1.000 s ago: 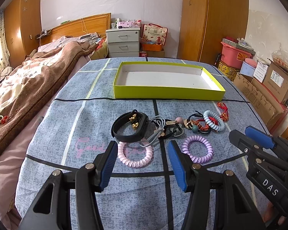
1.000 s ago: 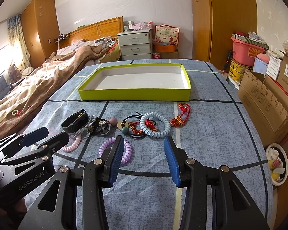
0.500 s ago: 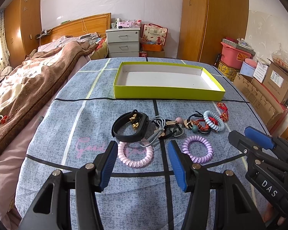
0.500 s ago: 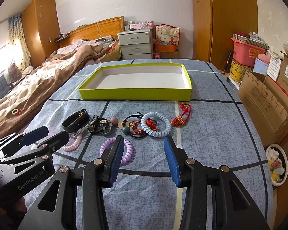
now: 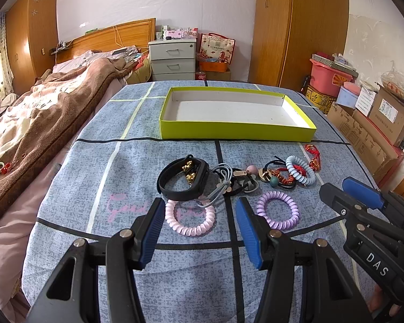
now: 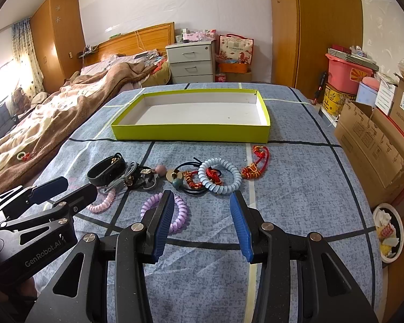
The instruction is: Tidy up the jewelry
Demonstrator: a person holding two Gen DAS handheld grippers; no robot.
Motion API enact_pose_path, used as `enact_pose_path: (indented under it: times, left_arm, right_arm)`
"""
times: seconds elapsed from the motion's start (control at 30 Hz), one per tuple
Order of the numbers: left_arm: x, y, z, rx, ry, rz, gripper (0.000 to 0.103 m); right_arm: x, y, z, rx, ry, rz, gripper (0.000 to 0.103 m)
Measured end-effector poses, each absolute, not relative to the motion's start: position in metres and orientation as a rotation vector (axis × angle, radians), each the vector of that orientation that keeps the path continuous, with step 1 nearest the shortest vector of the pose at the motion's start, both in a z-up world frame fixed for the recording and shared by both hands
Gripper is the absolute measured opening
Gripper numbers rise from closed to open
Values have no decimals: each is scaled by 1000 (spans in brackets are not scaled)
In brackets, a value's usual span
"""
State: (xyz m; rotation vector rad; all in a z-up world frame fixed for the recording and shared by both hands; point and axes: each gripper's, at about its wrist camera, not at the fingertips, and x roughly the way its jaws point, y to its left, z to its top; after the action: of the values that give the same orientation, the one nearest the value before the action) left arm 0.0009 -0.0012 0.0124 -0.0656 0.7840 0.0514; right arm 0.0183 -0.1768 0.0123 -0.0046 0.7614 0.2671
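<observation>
A pale pink spiral coil hair tie point(image 5: 190, 219) is lying flat on the blue patterned cloth of the desk point(image 5: 121, 161), just ahead of the left tool point(image 5: 199, 226), whose blue-padded jaws are gaping wide and holding nothing. Its far edge is touching a grey cord tie point(image 5: 219, 185) and sitting just beside a black band bracelet with gold charms point(image 5: 184, 180). To the right, a lilac spiral coil hair tie point(image 6: 165, 211) is resting partly behind the left finger of the right tool point(image 6: 202, 222), which is also standing wide open and empty. Beyond it, a pale blue coil tie point(image 6: 219, 176) is overlapping red and black cords, and a red knotted cord charm point(image 6: 256, 165) is lying apart to the right. The empty lime-green shallow cardboard box point(image 5: 237, 132) is waiting farther back, well apart from the pile.

Nothing is in the box yet, so the sorting looks barely begun. The pink coil seems the likeliest first pick (it is centred between the left jaws): lowering so one pad goes inside the ring and one outside should be pinching a single strand, while keeping clear of the grey cord to avoid dragging the tangle along.
</observation>
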Motion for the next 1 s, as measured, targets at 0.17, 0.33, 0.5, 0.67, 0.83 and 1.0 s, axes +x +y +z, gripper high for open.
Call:
enact_pose_path:
  times: [0.17,0.33,0.5,0.67,0.83,1.0]
  left_arm:
    - [1,1,12,-66,783,49,57]
    - [3,14,10,-131,785,-32,57]
    - [10,33,7,-133,813,-56,57]
    - [13,56,5,-185,808,-57,57]
    - [21,74,2,-218,834,-51,57]
    - [30,81,-1,-232,857,-56,56]
  right_arm:
    - [19,-176,11,-4,763,270,44]
    - [25,-176,5,13,795,308,44]
    - [32,-174,-4,-8,842,353,44]
    - [43,-165,-18,-11,903,407,44]
    - [49,-155,-26,-65,933,409,44]
    - [56,-153,-28,-54,945,418,44]
